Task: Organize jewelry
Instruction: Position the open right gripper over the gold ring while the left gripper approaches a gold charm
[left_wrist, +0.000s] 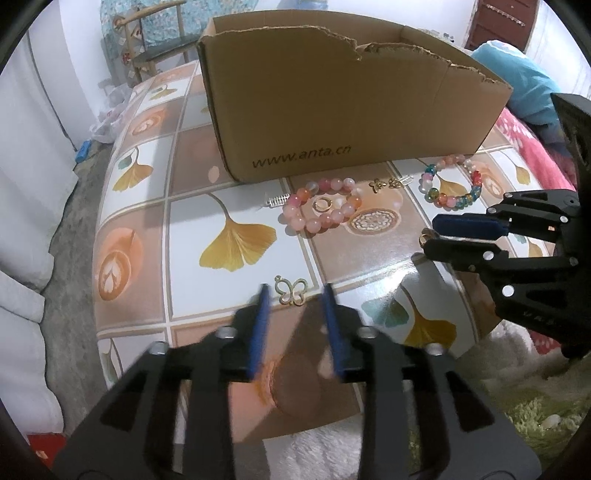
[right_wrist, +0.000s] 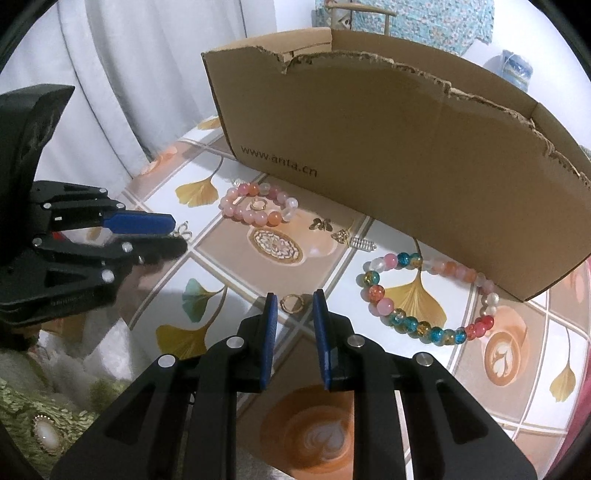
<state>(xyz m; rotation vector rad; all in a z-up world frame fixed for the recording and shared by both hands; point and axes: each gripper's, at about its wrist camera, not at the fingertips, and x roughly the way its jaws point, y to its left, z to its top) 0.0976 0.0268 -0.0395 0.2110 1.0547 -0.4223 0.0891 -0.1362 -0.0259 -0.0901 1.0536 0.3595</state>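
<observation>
Blue-padded fingers of the left gripper stand partly apart, with nothing pressed between the pads. A butterfly charm lies flat on the bench in the gap at their tips; contact with either pad cannot be confirmed, as the fingers are blurred.

The right gripper also has its fingers partly apart. A small gold ring lies on the bench between the tips, close to both pads; no pinch is visible. In the left wrist view this gripper enters from the right edge with the ring at its tips.

Remaining jewelry lies near the front wall of the cardboard box:
- a pink bead bracelet with a second gold ring inside its loop;
- a small silver comb-shaped piece just left of that bracelet;
- two small gold charms between the bracelets;
- a multicoloured bead bracelet to the right, close to the box.

The box is open-topped with a torn upper edge and stands upright at the far side of the bench. Its interior is not visible. The patterned bench cover shows ginkgo leaves and coffee motifs. No object stands between either gripper and the box.
</observation>
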